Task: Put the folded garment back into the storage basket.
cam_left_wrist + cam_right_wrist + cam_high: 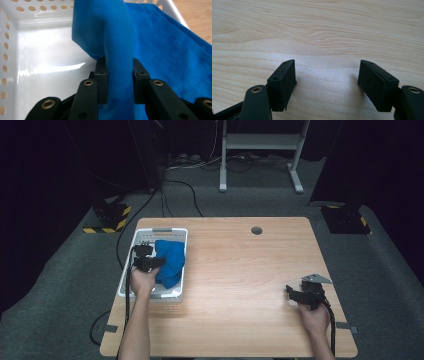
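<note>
left gripper (pixel 119 80) jaws clamp blue cloth (pixel 160 45) over white basket (pixel 37 22); right gripper (pixel 327 82) jaws apart.

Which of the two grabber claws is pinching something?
The left gripper, over the white basket, is pinching a fold of the blue cloth. The right gripper is open above the bare wooden table.

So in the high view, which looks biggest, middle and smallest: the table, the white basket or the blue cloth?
From largest to smallest as they look in the high view:
1. The table, by far the biggest.
2. The white basket on its left side.
3. The blue cloth, lying in the basket and covering only part of it.
</note>
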The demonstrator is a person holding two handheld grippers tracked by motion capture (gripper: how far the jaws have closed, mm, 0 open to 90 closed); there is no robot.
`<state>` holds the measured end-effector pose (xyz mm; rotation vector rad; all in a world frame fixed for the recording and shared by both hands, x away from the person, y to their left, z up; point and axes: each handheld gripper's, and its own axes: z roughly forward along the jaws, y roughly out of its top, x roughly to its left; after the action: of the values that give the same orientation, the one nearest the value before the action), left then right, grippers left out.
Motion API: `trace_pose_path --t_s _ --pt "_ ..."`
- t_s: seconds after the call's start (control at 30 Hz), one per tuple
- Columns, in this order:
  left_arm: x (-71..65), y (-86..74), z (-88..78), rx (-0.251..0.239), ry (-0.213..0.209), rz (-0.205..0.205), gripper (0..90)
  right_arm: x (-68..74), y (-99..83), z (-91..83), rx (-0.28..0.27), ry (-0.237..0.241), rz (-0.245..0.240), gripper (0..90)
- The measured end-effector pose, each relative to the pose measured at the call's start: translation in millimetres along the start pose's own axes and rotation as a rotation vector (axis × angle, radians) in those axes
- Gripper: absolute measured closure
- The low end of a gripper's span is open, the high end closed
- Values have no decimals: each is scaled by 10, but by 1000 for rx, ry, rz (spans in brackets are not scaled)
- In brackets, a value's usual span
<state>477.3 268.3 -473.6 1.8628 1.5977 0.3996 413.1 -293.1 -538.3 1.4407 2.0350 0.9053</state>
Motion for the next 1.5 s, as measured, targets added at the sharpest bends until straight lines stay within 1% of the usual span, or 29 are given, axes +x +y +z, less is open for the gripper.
trace_pose_path --t_s 0.13,0.3,0.37,0.47,0.6,0.67,0.73,0.83,0.9,1.13,1.23,1.37,1.5 --pt "1 0 20 15 17 3 714 0 0 0 0 0 0 304" --pt "-7 0 44 31 40 26 707 2 -1 -1 0 0 1 304" --pt "-12 -2 55 39 46 24 699 3 -2 -2 0 -1 2 304" --pt "-8 -4 58 41 55 19 697 3 -2 -2 0 -1 2 304" --pt "-19 -6 62 43 67 30 691 3 -2 -2 0 -1 2 304" --pt "-18 -6 64 46 74 24 670 3 -2 -2 0 -1 2 304" --pt "-8 -3 62 51 94 5 634 3 -2 -2 0 -1 2 304" --pt "0 -8 47 40 108 -10 579 1 -2 -1 0 0 1 304" --pt "-3 -8 39 35 125 -18 547 3 -2 -2 0 0 2 304" --pt "-6 -13 -4 -6 157 -26 432 2 -2 -2 0 0 1 304" --pt "-16 -14 -29 -22 161 -29 411 2 -2 -2 0 0 1 304" --pt "-33 -29 -83 -53 152 -17 398 1 -1 -1 0 0 1 304" --pt "-28 -46 -108 -75 133 -34 386 2 -1 -1 0 0 1 304"
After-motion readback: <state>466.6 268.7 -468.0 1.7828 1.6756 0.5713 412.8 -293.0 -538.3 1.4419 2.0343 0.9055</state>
